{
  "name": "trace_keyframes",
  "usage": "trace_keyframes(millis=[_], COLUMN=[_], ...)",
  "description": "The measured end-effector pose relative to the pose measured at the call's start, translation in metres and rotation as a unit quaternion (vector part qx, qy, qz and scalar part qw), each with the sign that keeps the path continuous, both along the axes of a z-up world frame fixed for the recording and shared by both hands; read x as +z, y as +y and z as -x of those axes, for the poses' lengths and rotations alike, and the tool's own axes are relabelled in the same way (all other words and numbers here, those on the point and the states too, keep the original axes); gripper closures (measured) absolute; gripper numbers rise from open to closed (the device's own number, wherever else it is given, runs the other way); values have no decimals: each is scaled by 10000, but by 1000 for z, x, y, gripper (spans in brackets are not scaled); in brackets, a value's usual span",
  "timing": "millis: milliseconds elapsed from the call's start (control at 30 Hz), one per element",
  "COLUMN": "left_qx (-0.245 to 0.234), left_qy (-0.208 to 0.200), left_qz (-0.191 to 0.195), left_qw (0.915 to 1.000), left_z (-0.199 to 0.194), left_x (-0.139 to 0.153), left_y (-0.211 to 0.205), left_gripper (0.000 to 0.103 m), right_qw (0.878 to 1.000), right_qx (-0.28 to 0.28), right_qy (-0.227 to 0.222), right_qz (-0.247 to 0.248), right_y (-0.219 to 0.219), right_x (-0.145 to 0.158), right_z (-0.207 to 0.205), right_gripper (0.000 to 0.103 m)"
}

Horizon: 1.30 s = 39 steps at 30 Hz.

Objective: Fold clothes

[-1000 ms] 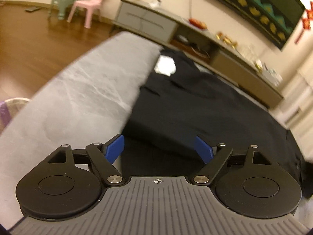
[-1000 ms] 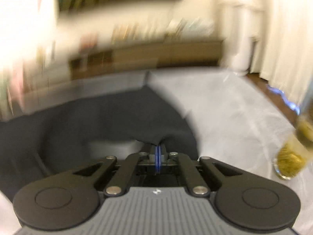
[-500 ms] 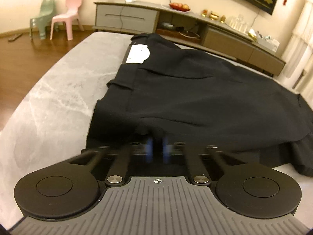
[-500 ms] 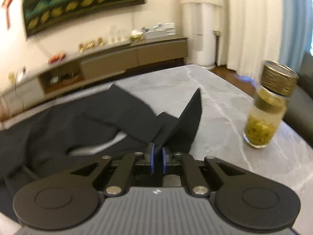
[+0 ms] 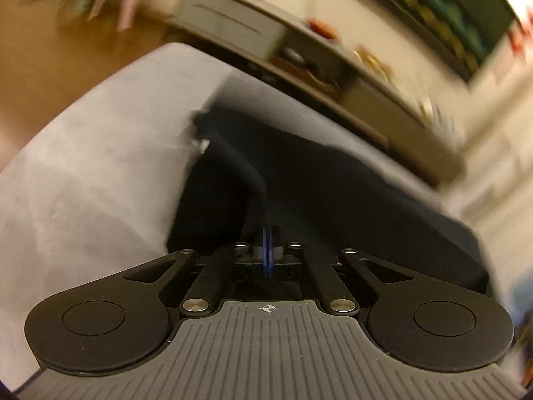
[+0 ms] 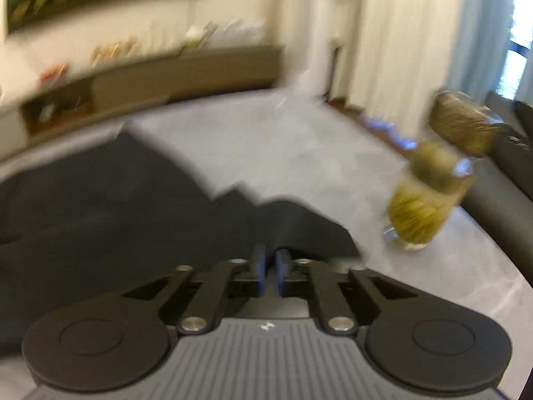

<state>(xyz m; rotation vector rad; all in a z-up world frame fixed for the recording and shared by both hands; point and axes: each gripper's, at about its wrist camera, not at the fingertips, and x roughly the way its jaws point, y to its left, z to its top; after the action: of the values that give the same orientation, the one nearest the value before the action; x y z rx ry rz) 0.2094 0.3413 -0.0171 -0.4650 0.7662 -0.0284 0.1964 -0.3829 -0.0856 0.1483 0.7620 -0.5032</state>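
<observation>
Since half a second ago both views have swung and gone blurry, and the black fabric garment [image 5: 333,193] is now seen bunched up and lifted at both ends instead of lying flat. Left claw [image 5: 268,238] is closed right down, blue pads [image 5: 265,250] pressed together with a fold of the black cloth pinched between them; a ridge of fabric is pulled up from the grip toward the far left. Right claw [image 6: 270,260] is nearly closed too, only a thin slit left between its blue pads [image 6: 259,266], and a dark flap of the garment [image 6: 100,206] is caught there. The rest of the cloth is spread ahead and left of the right claw on the grey marble-look desk [image 6: 266,140]. A glass jar with yellow-green contents and a brown lid [image 6: 429,193] is standing on the desk ahead and to the right of that claw, apart from the fabric.
</observation>
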Motion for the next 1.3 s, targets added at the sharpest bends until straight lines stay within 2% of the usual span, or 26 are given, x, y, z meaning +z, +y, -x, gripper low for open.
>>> trace_keyframes(millis=[33, 67, 100, 167, 233, 333, 400, 433, 533, 633, 667, 833, 867, 933, 967, 1033, 1067, 1167, 1233, 1300], left_qx=[-165, -231, -325, -448, -437, -359, -329, -315, -275, -379, -470, -997, -984, -908, -847, -740, -678, -403, -263, -207], left_qy=[28, 12, -47, -142, -98, 185, 299, 353, 245, -55, -195, -568, -566, -535, -510, -510, -506, -568, -844, -1248], left_qz=[-237, -397, -484, -687, -793, -773, -753, -743, -641, -297, -227, -302, -261, -171, -124, -121, -130, -186, -119, 160], left_qw=[9996, 9989, 9983, 9965, 9958, 9962, 9962, 9961, 9973, 9988, 9984, 9929, 9932, 9943, 9950, 9959, 9963, 9974, 9960, 9918], left_z=[-2, 1, 5, 12, 18, 20, 17, 15, 4, -5, -7, -6, -7, -10, -12, -16, -14, -7, 2, 14], left_x=[-1, 3, 6, 11, 8, -7, -14, -18, -22, -19, -15, -6, -6, -7, -8, -7, -7, -5, 5, 22], left_y=[-8, -11, -12, -13, -8, -4, -6, -6, -15, -28, -33, -56, -55, -50, -47, -41, -39, -32, -26, -21], left_gripper=[101, 97, 87, 74, 71, 68, 65, 63, 61, 74, 77, 77, 77, 79, 84, 92, 102, 103, 103, 103], right_qw=[9998, 9992, 9981, 9950, 9928, 9916, 9844, 9772, 9623, 9370, 9252, 8612, 8539, 8513, 8587, 8858, 8988, 9387, 9584, 9752], right_qx=[9, 18, 24, 33, 76, 162, 336, 572, 1578, 2576, 2950, 4484, 4644, 4770, 4684, 4258, 4033, 3177, 2509, 1713], right_qy=[-125, -257, -424, -712, -845, -931, -1231, -1453, -1610, -1732, -1680, -1375, -1288, -1054, -964, -742, -624, -112, 301, 631], right_qz=[145, 291, 436, 700, 846, 880, 1212, 1439, 1521, 1600, 1695, 1958, 1966, 1913, 1841, 1691, 1602, 1336, 1324, 1249], right_y=[7, 13, 18, 24, 28, 26, 40, 53, 109, 166, 190, 296, 312, 338, 338, 322, 311, 241, 189, 139], right_x=[5, 11, 17, 26, 32, 36, 42, 44, 48, 51, 51, 39, 35, 28, 27, 24, 22, 9, -4, -10], right_z=[3, 6, 10, 17, 18, 15, 19, 24, 32, 39, 41, 42, 39, 28, 22, 12, 8, 0, -4, -4], right_gripper=[83, 68, 50, 38, 38, 38, 38, 38, 38, 38, 36, 26, 26, 27, 29, 32, 32, 33, 34, 48])
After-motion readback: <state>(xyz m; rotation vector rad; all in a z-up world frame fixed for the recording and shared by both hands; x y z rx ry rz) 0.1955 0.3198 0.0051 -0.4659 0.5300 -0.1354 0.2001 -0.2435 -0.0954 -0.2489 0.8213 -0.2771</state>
